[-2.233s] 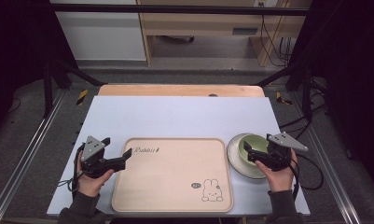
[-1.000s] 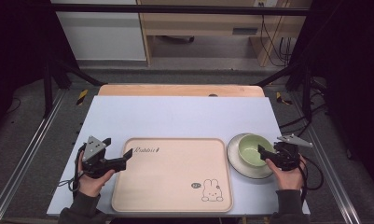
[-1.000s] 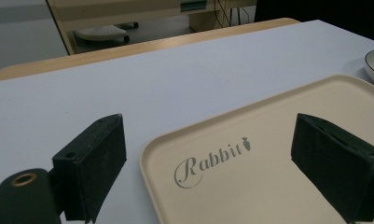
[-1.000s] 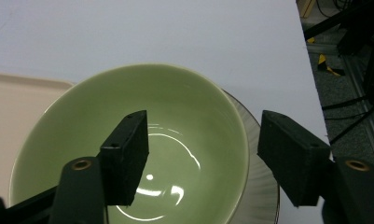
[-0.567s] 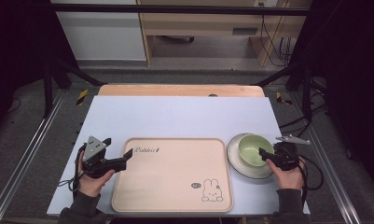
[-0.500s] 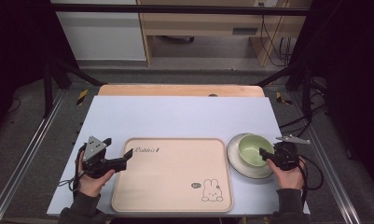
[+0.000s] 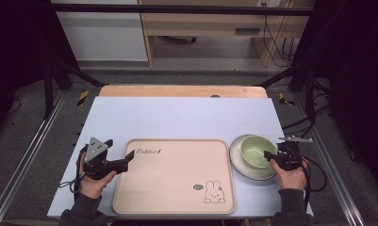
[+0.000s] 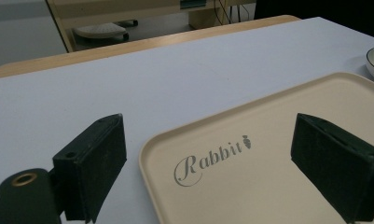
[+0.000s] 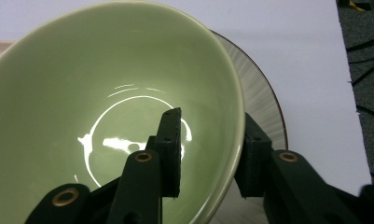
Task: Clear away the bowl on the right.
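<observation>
right gripper [image 7: 270,156] advanced onto bowl [image 7: 254,150] rim, jaws clamping it | left gripper [image 7: 125,160] jaws wide

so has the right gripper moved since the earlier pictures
Yes. Against the plate, the right gripper has slid toward the person's right, off the bowl's middle to its right rim, one jaw inside and one outside.

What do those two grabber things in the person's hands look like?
Both are black. The left gripper has two flat, blocky black jaws, a brass-coloured ring at a joint, and a grey three-cornered plate on top. The right gripper has brass rings too, and a thin grey plate. Black cables trail from both. The person wears dark sleeves.
</observation>
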Motion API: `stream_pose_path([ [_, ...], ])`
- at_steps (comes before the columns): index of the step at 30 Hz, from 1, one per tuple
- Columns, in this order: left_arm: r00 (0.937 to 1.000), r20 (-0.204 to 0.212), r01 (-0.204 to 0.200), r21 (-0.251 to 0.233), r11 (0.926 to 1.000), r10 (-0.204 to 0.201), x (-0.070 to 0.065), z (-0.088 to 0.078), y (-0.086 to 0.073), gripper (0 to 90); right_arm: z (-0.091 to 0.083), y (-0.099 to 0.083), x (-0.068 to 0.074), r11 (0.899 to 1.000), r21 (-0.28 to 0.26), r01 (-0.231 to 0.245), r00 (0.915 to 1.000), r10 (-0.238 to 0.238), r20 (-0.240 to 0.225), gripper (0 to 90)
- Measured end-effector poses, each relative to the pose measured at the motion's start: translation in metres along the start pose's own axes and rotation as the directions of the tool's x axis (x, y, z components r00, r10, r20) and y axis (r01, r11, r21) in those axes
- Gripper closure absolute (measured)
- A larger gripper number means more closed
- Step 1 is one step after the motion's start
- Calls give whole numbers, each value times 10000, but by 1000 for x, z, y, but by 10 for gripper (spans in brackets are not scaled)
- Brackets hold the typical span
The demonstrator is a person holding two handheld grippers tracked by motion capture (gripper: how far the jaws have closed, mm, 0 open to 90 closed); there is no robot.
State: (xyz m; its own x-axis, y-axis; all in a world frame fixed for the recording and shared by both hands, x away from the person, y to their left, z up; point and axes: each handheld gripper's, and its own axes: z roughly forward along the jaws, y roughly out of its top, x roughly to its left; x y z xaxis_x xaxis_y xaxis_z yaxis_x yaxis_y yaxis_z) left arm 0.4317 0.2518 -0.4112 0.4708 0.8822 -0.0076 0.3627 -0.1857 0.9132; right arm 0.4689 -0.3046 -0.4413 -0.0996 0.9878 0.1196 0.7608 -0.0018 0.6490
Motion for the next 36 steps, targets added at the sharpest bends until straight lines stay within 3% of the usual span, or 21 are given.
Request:
stream_pose_path([
  [15, 10000, -6, -31, 89, 10000, 31, 0, 2, -1, 100, 7, 4, -3, 9976, 618, -326, 9994, 318, 141, 795],
  [29, 10000, 5, -12, 92, 10000, 12, 0, 2, -1, 101, 11, 10, -7, 9925, 769, -953, 9954, 961, -66, 826],
  [36, 10000, 0, 10, 76, 10000, -10, 0, 2, -1, 102, 11, 11, -8, 9921, 815, -953, 9953, 964, -101, 833],
])
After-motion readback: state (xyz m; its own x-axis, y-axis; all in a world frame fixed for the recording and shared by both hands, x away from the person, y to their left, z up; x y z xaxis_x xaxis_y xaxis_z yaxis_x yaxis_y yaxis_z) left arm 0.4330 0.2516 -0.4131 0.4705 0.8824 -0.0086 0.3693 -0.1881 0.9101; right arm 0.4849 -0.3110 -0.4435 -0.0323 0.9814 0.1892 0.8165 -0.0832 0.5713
